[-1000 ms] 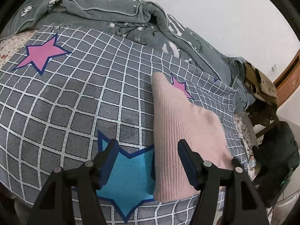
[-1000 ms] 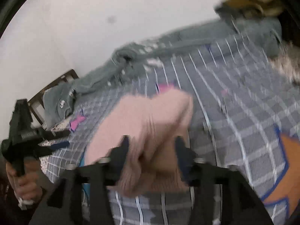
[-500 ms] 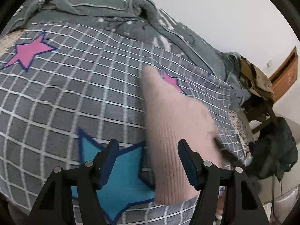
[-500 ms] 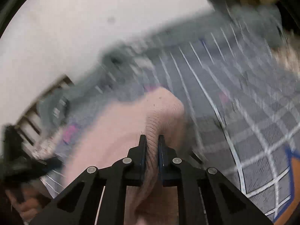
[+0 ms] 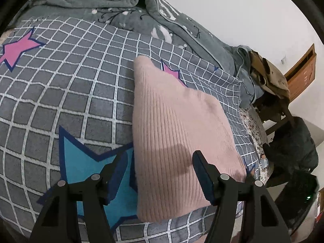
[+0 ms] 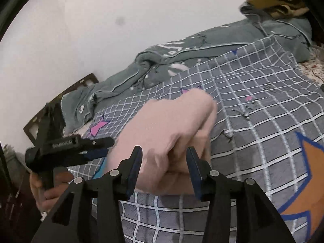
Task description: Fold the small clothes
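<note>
Left wrist view: your left tongs [image 5: 160,172] hang apart over the near end of the pink garment [image 5: 178,133], folded flat near the bed's [image 5: 60,93] front edge. Closing now may drag the top layer askew. Its underside is hidden.

Right wrist view: right tongs [image 6: 164,170] apart, straddling a raised, blurred fold; release could let it spring open. Layer count unclear.
</note>
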`<state>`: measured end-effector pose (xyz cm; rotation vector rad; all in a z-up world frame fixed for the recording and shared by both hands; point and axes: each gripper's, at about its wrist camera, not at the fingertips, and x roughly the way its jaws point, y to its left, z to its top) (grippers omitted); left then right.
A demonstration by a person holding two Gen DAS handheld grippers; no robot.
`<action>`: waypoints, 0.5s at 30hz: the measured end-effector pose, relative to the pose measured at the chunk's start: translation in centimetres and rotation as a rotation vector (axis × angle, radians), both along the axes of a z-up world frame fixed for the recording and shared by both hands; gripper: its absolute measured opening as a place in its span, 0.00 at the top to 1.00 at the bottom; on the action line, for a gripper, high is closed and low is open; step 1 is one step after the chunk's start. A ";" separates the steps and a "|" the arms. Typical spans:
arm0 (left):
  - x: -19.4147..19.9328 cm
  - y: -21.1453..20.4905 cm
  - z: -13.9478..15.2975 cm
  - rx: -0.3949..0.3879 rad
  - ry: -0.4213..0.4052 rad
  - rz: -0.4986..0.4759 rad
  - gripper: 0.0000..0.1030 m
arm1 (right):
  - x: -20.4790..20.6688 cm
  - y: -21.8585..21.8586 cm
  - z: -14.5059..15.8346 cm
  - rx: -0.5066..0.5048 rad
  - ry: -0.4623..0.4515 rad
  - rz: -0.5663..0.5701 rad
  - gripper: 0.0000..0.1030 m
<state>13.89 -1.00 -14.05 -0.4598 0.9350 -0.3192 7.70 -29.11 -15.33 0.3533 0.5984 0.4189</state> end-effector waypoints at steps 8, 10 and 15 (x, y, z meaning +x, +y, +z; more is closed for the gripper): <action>-1.9 0.9 0.5 0.008 -0.031 0.012 0.36 | -0.3 -3.2 -0.4 0.121 -0.029 -0.056 0.96; -1.9 1.0 0.2 0.002 -0.027 0.013 0.36 | 0.5 -3.8 -2.3 0.108 0.057 -0.085 0.96; -1.8 0.3 -0.1 -0.003 -0.014 -0.005 0.36 | 1.5 -2.2 -4.3 -0.003 0.134 -0.091 0.95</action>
